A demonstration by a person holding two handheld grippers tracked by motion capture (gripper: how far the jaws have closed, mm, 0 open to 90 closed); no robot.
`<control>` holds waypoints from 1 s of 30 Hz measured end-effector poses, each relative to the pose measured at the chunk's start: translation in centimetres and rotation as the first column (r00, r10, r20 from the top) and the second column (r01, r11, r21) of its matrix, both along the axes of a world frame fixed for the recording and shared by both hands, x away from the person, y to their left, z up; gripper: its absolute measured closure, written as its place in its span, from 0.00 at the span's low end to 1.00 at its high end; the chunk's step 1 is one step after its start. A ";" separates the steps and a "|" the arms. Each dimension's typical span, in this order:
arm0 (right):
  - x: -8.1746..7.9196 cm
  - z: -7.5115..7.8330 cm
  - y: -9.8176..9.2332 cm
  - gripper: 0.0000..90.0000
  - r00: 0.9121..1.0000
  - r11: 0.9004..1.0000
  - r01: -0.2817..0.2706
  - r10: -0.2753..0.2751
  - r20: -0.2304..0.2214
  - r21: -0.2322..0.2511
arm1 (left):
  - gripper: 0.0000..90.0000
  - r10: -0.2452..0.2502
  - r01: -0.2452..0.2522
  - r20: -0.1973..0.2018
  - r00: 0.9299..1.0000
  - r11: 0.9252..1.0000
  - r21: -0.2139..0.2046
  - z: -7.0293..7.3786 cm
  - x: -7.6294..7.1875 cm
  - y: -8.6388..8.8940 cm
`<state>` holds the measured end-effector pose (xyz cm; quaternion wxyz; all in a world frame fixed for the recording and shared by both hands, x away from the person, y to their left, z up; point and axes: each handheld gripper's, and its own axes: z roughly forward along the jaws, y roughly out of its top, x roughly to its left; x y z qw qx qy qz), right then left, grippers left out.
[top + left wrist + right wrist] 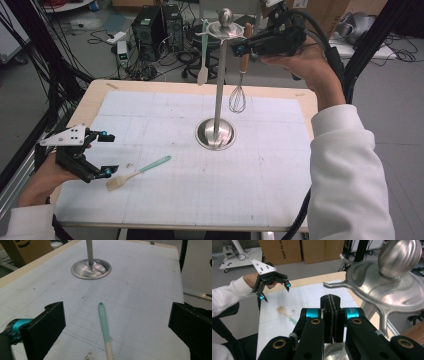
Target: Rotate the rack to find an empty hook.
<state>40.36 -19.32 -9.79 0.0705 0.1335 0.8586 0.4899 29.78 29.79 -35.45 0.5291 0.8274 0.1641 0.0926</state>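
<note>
Nearest me, my left tongs (106, 153) hover low over the near-left part of the table (280, 165). Their jaws are spread wide and grasp nothing. The pastry brush (137, 172) lies flat on the gridded mat just ahead of them. Its pale bristle end points toward me and its mint handle runs away toward the stand (218, 85).

I judge the brush to be very light, with a stiff, thin handle. The handle looks smooth, so it could swivel between the pads if I pinch it off-centre. The bristles are soft and would splay, so I would leave them alone. I would take hold on the handle near where the pale part meets the mint part. That leaves free the small hole at the far tip, which looks made for a hook. Since the handle lies flat, the jaws must come down on either side of it.

My right tongs (239, 49) are up by the stand's top. They are clenched, pad against pad, with nothing between them, just beside the wooden handle of the whisk (237, 97). The whisk hangs from one hook and a spatula (203, 50) from another.

For containers there is just the stand's dished metal base (202, 131). It holds nothing but the pole rising from its middle.
</note>
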 end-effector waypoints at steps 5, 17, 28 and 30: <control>-0.5 0.0 -0.8 0.99 1.000 1.000 0.010 -0.010 0.000 0.000 | 0.02 -0.001 0.001 0.000 1.000 1.000 0.000 0.0 0.0 0.0; -1.0 -0.9 -2.9 0.99 0.999 0.999 0.041 -0.041 -0.018 -0.001 | 0.02 0.004 -0.004 -0.001 1.000 1.000 0.001 0.0 0.0 0.0; -1.1 -0.4 -5.0 0.99 0.997 0.997 0.074 -0.074 -0.020 0.002 | 0.02 0.004 -0.004 -0.004 1.000 1.000 0.005 0.0 0.1 0.1; -1.0 -0.3 -5.3 0.99 0.997 0.997 0.078 -0.078 -0.017 0.003 | 0.02 0.007 -0.007 -0.007 1.000 1.000 0.000 -0.1 0.1 0.1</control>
